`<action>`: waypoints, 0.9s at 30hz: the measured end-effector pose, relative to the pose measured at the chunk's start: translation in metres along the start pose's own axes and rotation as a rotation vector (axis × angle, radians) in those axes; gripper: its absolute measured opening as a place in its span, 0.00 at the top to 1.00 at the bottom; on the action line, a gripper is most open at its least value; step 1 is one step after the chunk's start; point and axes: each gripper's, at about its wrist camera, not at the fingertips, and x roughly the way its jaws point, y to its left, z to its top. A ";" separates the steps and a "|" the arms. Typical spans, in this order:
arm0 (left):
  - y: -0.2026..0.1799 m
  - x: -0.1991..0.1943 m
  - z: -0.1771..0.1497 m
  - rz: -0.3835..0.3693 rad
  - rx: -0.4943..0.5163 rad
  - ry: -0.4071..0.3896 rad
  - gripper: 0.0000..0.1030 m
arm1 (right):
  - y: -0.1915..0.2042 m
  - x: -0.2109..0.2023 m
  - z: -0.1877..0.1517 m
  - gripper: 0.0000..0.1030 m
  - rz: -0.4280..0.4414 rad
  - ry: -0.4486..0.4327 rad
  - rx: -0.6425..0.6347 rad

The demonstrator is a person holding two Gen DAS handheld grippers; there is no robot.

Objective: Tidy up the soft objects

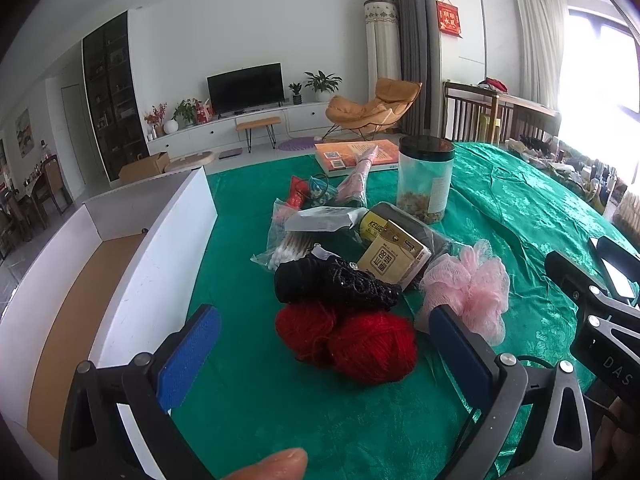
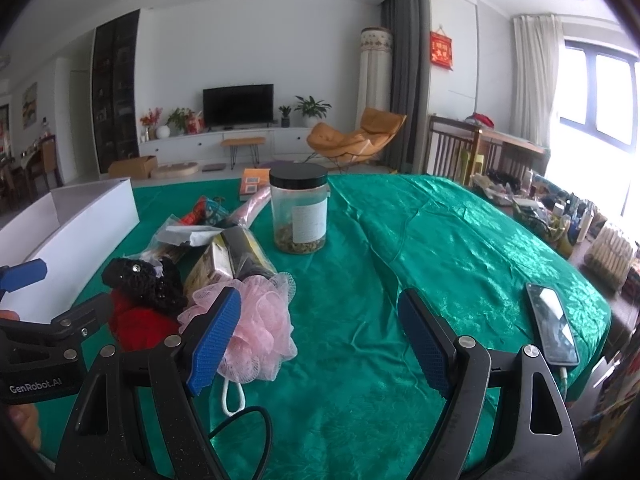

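Observation:
Two red yarn balls (image 1: 352, 340) lie on the green tablecloth (image 1: 280, 412), framed by the wide-apart blue pads of my left gripper (image 1: 324, 344), which is open and holds nothing. A black knitted piece (image 1: 332, 284) rests just behind the yarn. To its right sits a pink mesh bath puff (image 1: 468, 288). In the right wrist view that bath puff (image 2: 260, 328) lies beside the left pad of my right gripper (image 2: 320, 336), which also stands open and empty over bare cloth. The yarn (image 2: 140, 324) and black knit (image 2: 148, 280) show at the left.
An open white box (image 1: 160, 264) with a brown floor stands at the left. Behind the soft things lie a tissue pack (image 1: 394, 258), cotton swabs (image 1: 288, 250), a plastic jar (image 1: 426, 178) and a book (image 1: 356, 152). A phone (image 2: 552, 328) rests near the table's right edge.

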 end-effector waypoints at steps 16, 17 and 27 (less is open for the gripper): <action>-0.005 0.003 -0.004 0.003 0.023 0.012 0.00 | 0.000 0.003 -0.001 0.19 0.009 0.016 -0.003; -0.005 0.003 -0.004 0.003 0.024 0.013 0.00 | 0.000 0.003 -0.001 0.19 0.010 0.017 -0.003; -0.006 0.003 -0.006 0.008 0.032 0.013 0.00 | 0.001 0.004 -0.002 0.19 0.016 0.023 -0.006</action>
